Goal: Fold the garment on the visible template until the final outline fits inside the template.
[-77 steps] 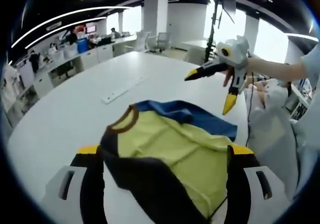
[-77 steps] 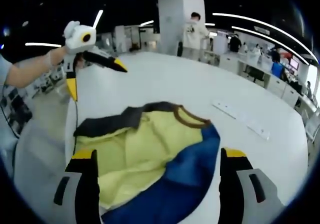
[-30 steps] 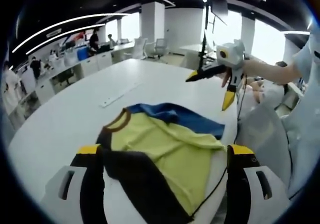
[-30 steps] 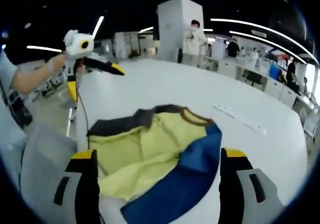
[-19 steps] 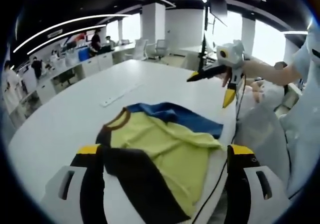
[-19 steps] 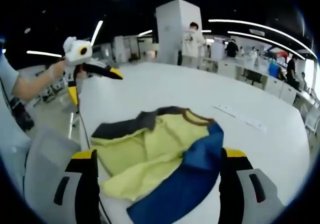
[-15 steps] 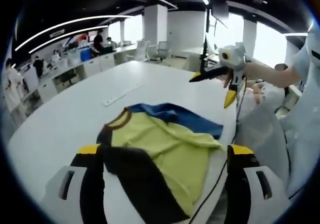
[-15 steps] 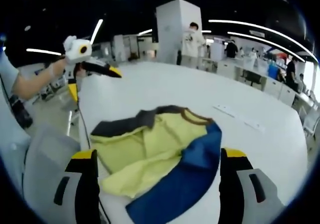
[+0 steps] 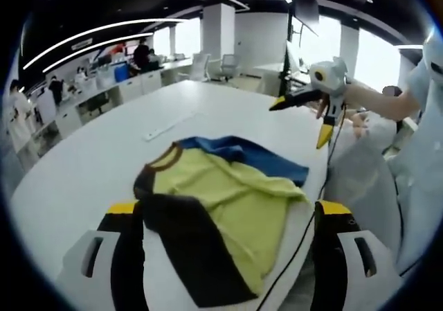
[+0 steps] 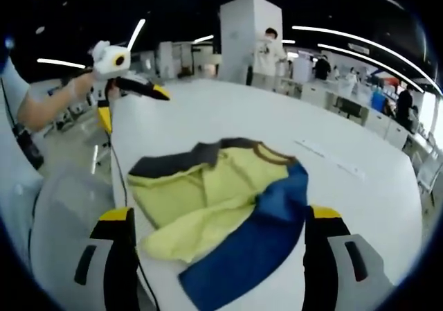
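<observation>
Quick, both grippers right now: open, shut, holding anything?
Left gripper: open, empty, above the garment.
Right gripper: open, empty, above the garment.

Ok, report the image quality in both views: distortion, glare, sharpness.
Left gripper view: strong fisheye bending of the table edge, bright blown-out windows behind the right gripper, garment fairly sharp. Right gripper view: the same curvature, streaky ceiling lights, garment clear, left gripper slightly soft.
</observation>
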Available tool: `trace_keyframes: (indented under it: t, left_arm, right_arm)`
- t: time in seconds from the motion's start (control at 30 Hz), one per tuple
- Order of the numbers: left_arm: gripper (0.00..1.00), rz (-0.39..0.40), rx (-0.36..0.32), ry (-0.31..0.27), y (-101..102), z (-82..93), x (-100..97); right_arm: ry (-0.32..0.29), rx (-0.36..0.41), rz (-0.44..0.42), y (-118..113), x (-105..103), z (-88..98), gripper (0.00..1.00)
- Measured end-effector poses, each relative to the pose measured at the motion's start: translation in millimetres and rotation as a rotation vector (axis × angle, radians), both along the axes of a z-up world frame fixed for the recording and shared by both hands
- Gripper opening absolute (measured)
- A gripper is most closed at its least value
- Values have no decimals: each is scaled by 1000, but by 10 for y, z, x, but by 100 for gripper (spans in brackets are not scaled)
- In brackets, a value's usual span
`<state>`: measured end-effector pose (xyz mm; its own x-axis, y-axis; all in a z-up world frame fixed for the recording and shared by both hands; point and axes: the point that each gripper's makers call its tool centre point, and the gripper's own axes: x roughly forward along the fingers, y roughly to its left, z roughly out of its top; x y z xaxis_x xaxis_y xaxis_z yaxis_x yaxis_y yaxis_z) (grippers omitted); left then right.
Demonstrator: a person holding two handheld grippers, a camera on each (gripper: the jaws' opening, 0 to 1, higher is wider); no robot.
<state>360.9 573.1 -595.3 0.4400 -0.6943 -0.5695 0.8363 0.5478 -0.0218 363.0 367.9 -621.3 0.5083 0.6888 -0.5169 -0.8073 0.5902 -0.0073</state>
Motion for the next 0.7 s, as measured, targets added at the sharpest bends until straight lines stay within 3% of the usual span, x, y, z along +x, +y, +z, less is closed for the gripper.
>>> trace_keyframes:
  t: [0.27,0.43,0.7]
  left_arm:
    - [100,28,-41,-20,33,8,-18]
    - [100,17,-8,-27,25,-12,-68]
    - [100,34,-41,-27,20,14,-113]
  right_arm:
    - [-20,-5,-9,-13,-52,7,100]
    - [-6,-24,-11,-49,-90,-78,100]
    - [28,-22,-57,-171,-175,-283,100]
